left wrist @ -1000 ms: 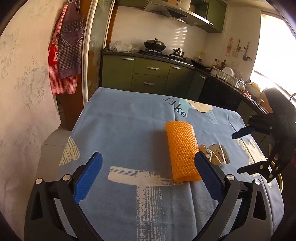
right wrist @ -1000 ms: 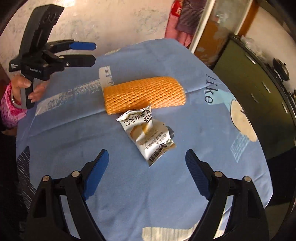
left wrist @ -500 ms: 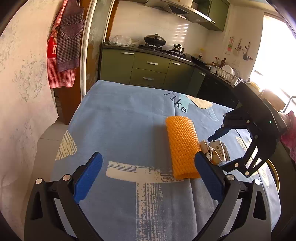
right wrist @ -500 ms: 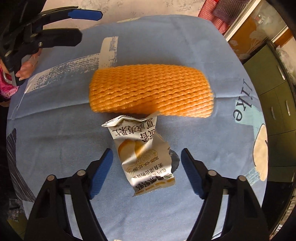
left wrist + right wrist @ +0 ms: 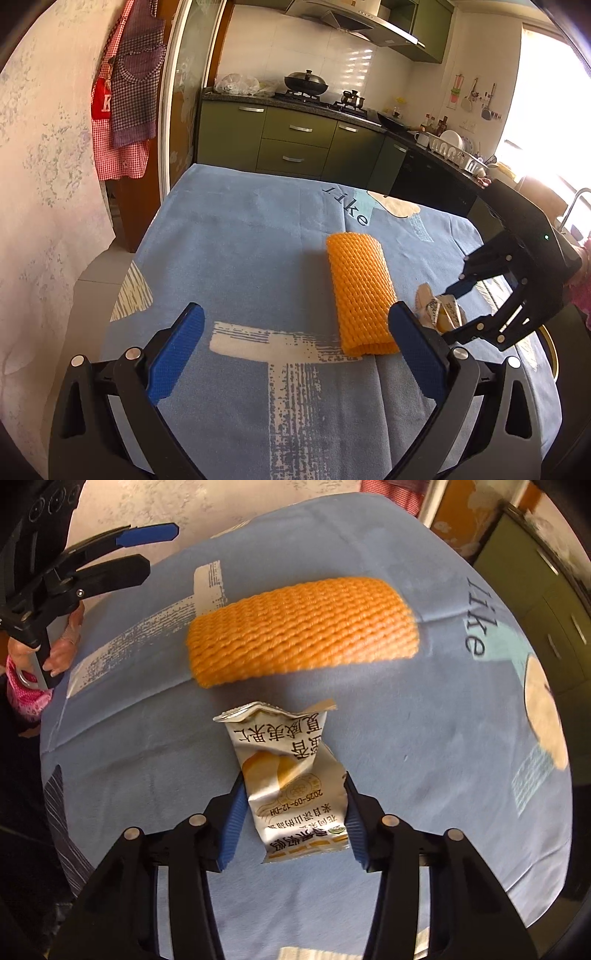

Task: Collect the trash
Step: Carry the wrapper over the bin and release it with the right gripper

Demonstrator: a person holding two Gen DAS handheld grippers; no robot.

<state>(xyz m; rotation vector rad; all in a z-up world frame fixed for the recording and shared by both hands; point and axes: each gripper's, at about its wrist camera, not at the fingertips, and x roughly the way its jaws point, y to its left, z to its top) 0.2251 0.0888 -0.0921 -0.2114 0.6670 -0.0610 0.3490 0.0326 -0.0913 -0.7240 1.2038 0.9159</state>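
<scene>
Left of the orange foam-net sleeve (image 5: 301, 629), the left gripper (image 5: 295, 354) hangs wide open, empty. Within 1 second the right gripper (image 5: 293, 812) has dropped and narrowed, its 2 pads now flanking the crumpled white snack wrapper (image 5: 286, 775) just beside the sleeve; the grasp looks imminent, contact uncertain.

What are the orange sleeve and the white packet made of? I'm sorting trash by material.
The orange sleeve looks like foam netting, matte and soft, going by its woven mesh ribs. The white packet seems to be thin printed plastic or foil film: it is glossy, crinkled and torn open at the top. The right gripper has its blue pads against the packet's sides.
</scene>
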